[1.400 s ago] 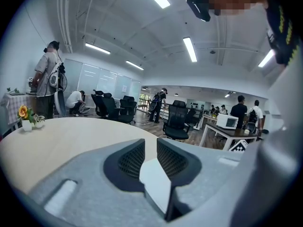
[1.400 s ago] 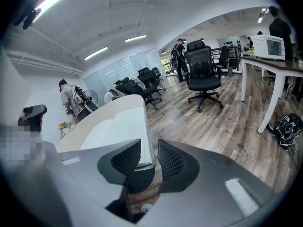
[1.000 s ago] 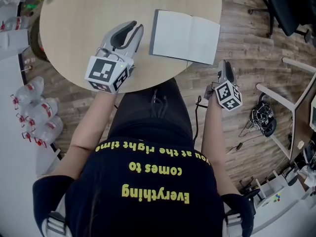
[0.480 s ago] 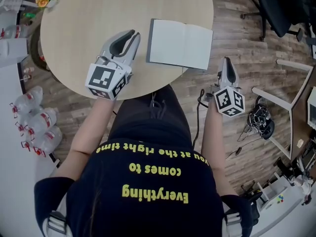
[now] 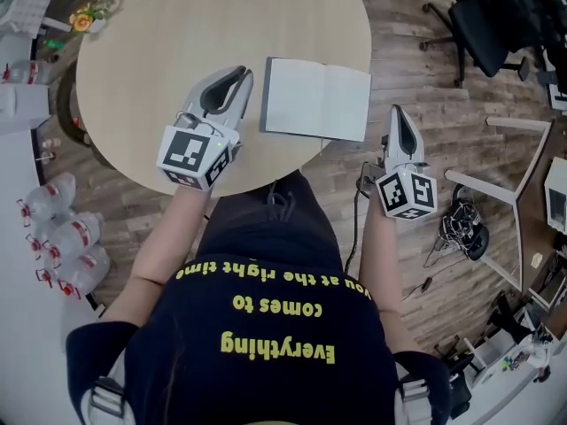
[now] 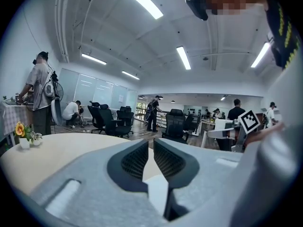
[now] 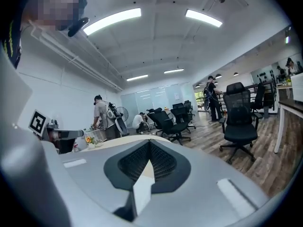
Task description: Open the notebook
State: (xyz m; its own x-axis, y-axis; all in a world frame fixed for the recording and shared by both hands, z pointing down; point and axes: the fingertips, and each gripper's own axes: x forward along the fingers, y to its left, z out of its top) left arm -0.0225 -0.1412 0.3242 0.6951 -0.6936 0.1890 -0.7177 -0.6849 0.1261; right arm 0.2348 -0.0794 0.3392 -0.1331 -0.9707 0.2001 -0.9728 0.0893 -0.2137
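Notebook (image 5: 316, 100): lies flat on the round table (image 5: 168, 25), near the edge closest to you. White face up, a fold line down its middle, a dark strip along its left edge. Nothing touches it.
Left gripper (image 5: 239, 73): you hold it over the table, just beside the notebook's left edge but apart from it, pointing away from you.
Left jaws: closing, with a slim gap between the ribbed pads (image 6: 135, 160) and nothing between them.
Right gripper (image 5: 396, 112): you hold it off the table, over the wooden floor (image 5: 425, 131), to the right of the notebook and apart from it.
Right jaws: closed tight, pad against pad, empty.
Table, far left rim: a small pot of flowers (image 5: 81, 18), well apart from the notebook.
Floor, your left: a cluster of plastic bottles (image 5: 66, 237).
Floor, far right: a black office chair (image 5: 496, 20).
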